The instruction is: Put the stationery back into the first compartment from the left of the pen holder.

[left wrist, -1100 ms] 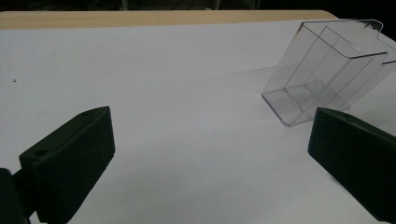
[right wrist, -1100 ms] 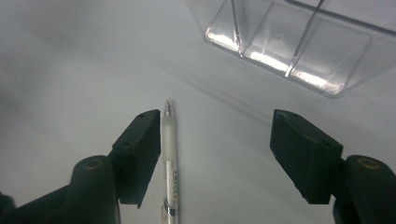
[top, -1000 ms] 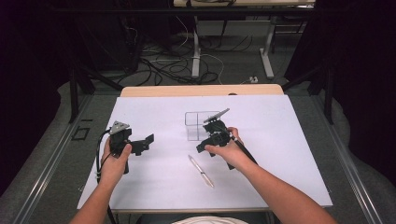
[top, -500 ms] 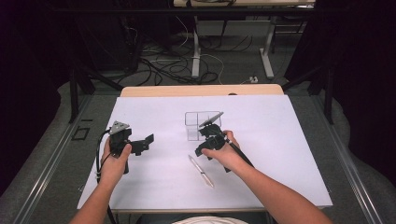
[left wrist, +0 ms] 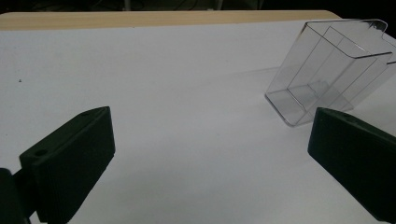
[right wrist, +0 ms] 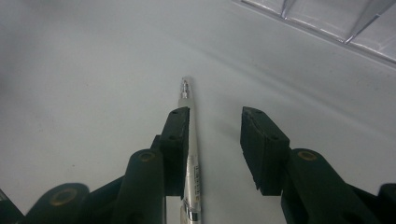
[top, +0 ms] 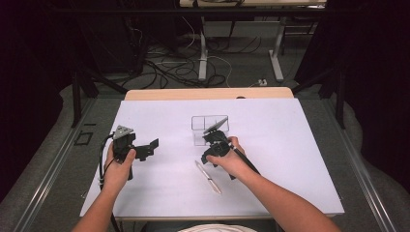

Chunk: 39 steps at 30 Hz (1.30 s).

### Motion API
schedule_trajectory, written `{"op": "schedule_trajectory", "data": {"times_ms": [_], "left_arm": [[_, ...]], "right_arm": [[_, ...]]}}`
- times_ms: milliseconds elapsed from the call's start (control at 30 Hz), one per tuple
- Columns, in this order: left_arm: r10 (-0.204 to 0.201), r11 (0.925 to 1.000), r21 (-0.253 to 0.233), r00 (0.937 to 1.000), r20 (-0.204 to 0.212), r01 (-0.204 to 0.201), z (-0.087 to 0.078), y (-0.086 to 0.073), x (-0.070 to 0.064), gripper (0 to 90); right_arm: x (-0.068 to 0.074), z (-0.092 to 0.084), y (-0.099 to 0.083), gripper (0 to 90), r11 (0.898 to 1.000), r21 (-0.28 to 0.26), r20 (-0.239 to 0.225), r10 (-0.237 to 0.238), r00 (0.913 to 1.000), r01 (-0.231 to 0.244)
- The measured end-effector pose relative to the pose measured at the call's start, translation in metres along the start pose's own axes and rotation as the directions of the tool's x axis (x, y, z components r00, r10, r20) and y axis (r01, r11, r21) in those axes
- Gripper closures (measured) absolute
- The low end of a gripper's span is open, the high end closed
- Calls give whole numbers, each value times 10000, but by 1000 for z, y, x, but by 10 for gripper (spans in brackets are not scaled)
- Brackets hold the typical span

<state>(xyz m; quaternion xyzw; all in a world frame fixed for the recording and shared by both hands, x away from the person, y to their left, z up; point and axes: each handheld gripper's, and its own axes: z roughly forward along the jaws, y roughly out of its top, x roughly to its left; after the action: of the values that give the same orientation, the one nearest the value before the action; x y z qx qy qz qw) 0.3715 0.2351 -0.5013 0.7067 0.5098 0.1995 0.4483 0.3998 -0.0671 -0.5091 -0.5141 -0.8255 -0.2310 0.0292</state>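
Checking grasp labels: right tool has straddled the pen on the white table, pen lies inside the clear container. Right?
Not quite. The pen lies on the white table outside the clear container, as the right gripper view shows; the right tool, whose jaws have just been closing, straddles it there.

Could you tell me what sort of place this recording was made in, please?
Probably a lab or workshop set up for recording: a white-covered table ringed by dark curtains, with loose cables on the floor and the metal legs of another desk behind.
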Motion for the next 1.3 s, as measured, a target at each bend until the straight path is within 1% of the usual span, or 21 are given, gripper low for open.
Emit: {"op": "schedule_trajectory", "data": {"times_ms": [67, 200, 333, 400, 467, 567, 667, 700, 733, 800, 833, 867, 900, 967, 1033, 1133, 1167, 1200, 1233, 1267, 1300], "left_arm": [[-16, 10000, 5, 10000, -2, 16, 0, 0, 0, 5], [-11, 10000, -1, 10000, 0, 11, 0, 0, 0, 5], [-13, 10000, 2, 10000, -7, 13, 0, 0, 0, 5], [-24, 10000, 13, 10000, 0, 24, 0, 0, 0, 5], [-22, 10000, 9, 10000, 0, 22, 0, 0, 0, 5], [-12, 10000, 7, 10000, -10, 12, 0, 0, 0, 5], [-16, 10000, 18, 10000, -9, 16, 0, 0, 0, 5], [-9, 10000, 4, 10000, -12, 9, 0, 0, 0, 5], [-5, 10000, 4, 10000, -11, 5, 0, 0, 0, 5], [-2, 10000, 13, 10000, -13, 2, 0, 0, 0, 5], [-7, 10000, 14, 10000, -6, 7, 0, 0, 0, 5], [1, 10000, 17, 10000, -3, -1, 0, 0, 0, 5], [4, 10000, 16, 10000, -5, -4, 0, 0, 0, 5], [8, 10000, 10, 10000, 0, -8, 0, 0, 0, 5], [10, 10000, 13, 10000, -4, -10, 0, 0, 0, 5], [6, 10000, 12, 10000, -3, -6, 0, 0, 0, 5], [1, 10000, 8, 10000, 2, -1, 0, 0, 0, 5], [-1, 10000, 7, 10000, -3, 1, 0, 0, 0, 5], [6, 10000, 10, 10000, -4, -6, 0, 0, 0, 5], [5, 10000, 16, 10000, -2, -5, 0, 0, 0, 5], [9, 10000, 19, 10000, -2, -9, 0, 0, 0, 5]], "right_arm": [[1, 2, 0, 637, 9999, 26, -97, 102, 9999, -102], [1, 6, 1, 653, 9999, 98, -114, 49, 9999, -47], [2, 11, 1, 680, 9990, 432, -241, 119, 9996, -109], [3, 14, 1, 684, 9981, 609, -212, 73, 9997, -60], [3, 15, 0, 690, 9974, 710, -306, -53, 9995, 74], [5, 19, -2, 701, 9969, 767, -321, -152, 9994, 177], [7, 21, -2, 712, 9938, 1088, -278, -219, 9994, 248], [7, 24, -4, 718, 9966, 766, -377, -290, 9989, 318], [8, 25, -4, 723, 9967, 758, -390, -260, 9989, 289], [9, 24, -4, 731, 9933, 1124, -348, -241, 9991, 279], [9, 24, -3, 736, 9925, 1173, -439, -289, 9986, 339], [9, 25, -4, 742, 9924, 1172, -360, -341, 9988, 381], [10, 25, -4, 746, 9918, 1253, -277, -223, 9994, 256], [10, 25, -3, 754, 9895, 1411, -281, -292, 9992, 329], [9, 25, -4, 762, 9897, 1360, -432, -389, 9983, 444], [11, 26, -4, 776, 9891, 1442, -303, -267, 9992, 308], [11, 26, -4, 778, 9879, 1500, -322, -359, 9988, 403], [11, 27, -5, 779, 9896, 1368, -424, -390, 9983, 445], [11, 27, -5, 782, 9895, 1388, -401, -353, 9986, 405], [12, 28, -5, 783, 9893, 1425, -261, -292, 9992, 326], [11, 27, -5, 784, 9879, 1488, -322, -386, 9987, 430]]}}
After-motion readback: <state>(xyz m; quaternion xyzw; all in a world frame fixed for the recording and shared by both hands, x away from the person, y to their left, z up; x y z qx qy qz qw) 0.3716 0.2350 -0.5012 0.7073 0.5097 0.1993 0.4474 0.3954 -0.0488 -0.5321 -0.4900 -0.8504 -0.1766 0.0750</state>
